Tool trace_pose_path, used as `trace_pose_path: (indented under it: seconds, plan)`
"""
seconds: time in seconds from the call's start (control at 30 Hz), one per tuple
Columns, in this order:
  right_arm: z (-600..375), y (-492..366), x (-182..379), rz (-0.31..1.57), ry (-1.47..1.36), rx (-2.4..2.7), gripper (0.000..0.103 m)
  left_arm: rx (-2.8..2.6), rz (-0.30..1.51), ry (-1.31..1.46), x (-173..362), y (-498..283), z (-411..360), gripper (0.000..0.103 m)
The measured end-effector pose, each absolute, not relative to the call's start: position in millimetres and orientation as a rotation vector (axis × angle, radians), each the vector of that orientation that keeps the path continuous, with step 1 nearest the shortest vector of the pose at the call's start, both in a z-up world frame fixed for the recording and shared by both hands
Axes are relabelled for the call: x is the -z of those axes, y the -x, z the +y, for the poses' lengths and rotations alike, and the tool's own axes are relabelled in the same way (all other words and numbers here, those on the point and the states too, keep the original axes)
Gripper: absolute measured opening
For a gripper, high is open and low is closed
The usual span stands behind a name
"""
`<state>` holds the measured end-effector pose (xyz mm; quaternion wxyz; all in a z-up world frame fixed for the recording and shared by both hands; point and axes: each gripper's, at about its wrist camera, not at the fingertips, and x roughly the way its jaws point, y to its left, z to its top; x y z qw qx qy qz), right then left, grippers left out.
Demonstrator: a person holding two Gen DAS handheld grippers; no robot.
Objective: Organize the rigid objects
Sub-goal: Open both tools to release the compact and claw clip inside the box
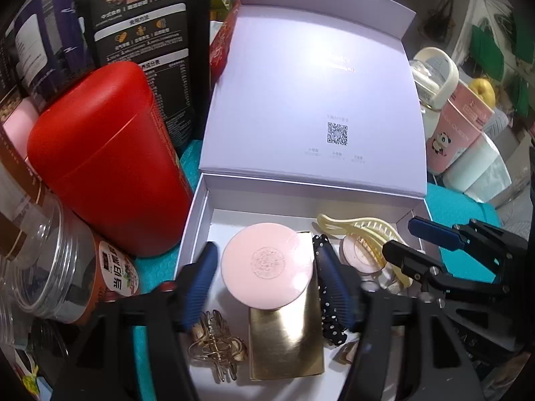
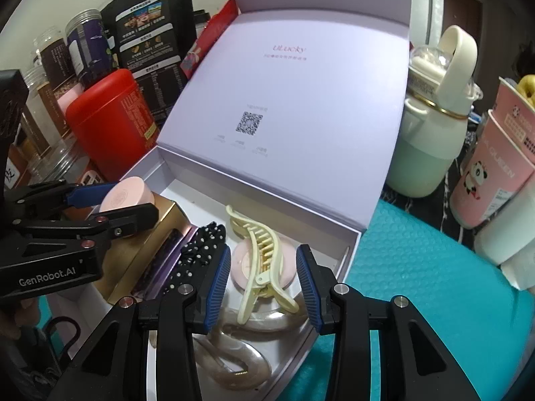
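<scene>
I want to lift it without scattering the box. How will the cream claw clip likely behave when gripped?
The cream claw clip looks like thin rigid plastic, so probably light and stiff. Its curved glossy arms may slip between the right gripper pads. It rests across a round pink jar, so it could rock or slide off.

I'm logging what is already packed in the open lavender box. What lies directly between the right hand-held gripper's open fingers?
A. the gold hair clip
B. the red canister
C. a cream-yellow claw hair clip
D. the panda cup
C: in the right wrist view the cream-yellow claw hair clip lies inside the lavender box, between the open fingers of the right hand-held gripper.
</scene>
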<state>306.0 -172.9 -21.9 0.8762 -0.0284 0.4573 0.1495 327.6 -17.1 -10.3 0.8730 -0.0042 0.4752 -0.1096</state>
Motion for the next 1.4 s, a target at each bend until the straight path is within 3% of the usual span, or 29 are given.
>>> trace_pose_path:
  seconds: [0.2,0.3,0.9,1.13,1.4]
  plan:
    - [-168.4,-293.6,7.3,0.922,0.081,-0.318,0.047,0.21,0.94,-0.011,-6.8,-315.8,-16.9,0.07]
    - [-167.7,-285.5,2.0,0.92,0.085,-0.314,0.047,0.186,0.919,-0.022,-14.2,-307.5,-13.6,0.078]
    - [-169.3,-246.7,-28.9,0.889,0.05,-0.298,0.068,0.167,0.844,0.016,-43.0,-275.8,1.0,0.08]
    - [-165.6,-234.7,-46.1,0.856,0.051,-0.283,0.07,0.143,0.81,0.024,-55.2,-263.0,10.2,0.097]
    - [-164.0,-220.2,-66.9,0.806,0.059,-0.281,0.07,0.126,0.778,0.018,-71.3,-248.1,17.8,0.098]
